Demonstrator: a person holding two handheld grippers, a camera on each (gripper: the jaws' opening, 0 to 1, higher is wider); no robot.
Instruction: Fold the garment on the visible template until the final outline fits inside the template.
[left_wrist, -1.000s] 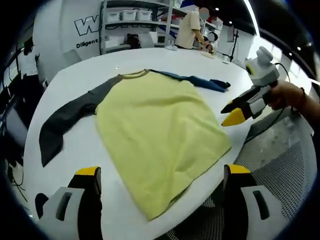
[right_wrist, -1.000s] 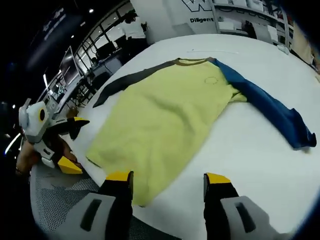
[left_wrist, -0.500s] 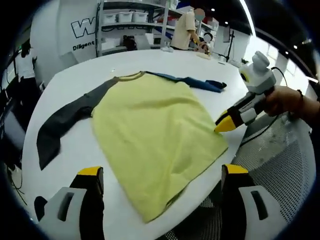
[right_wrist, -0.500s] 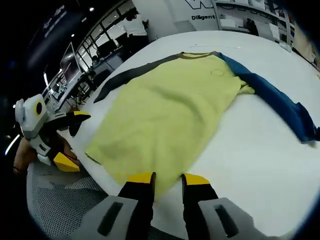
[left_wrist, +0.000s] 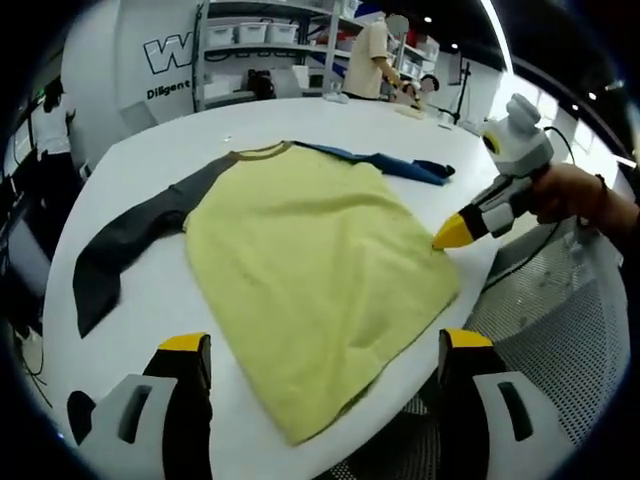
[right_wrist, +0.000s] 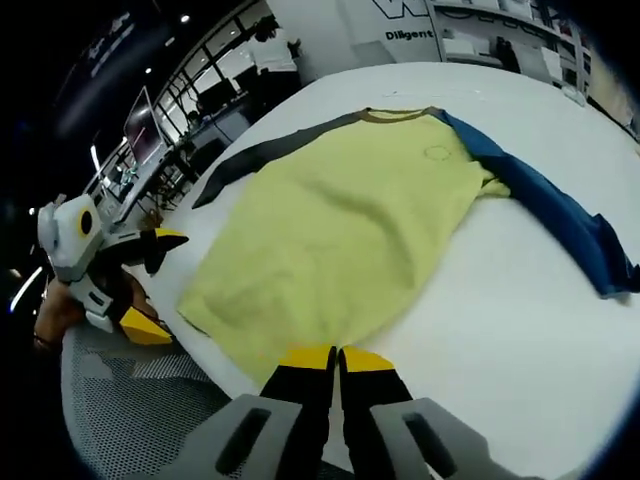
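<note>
White table (left_wrist: 300, 120), long-sleeved shirt (left_wrist: 310, 270) atop.

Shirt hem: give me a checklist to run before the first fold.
1. Right gripper shut at the yellow shirt hem: ok; cloth actually pinched: cannot tell.
2. Left gripper gripping the hem: not ok, jaws open, apart from the cloth.
3. Shirt spread flat on the white table: ok.
4. Grey sleeve and blue sleeve spread out, in sight: ok.
5. Template outline visible: cannot tell.

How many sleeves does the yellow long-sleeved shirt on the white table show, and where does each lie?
2. The dark grey sleeve stretches away from one shoulder; the blue sleeve lies off the opposite shoulder, towards the table's far side.
</note>
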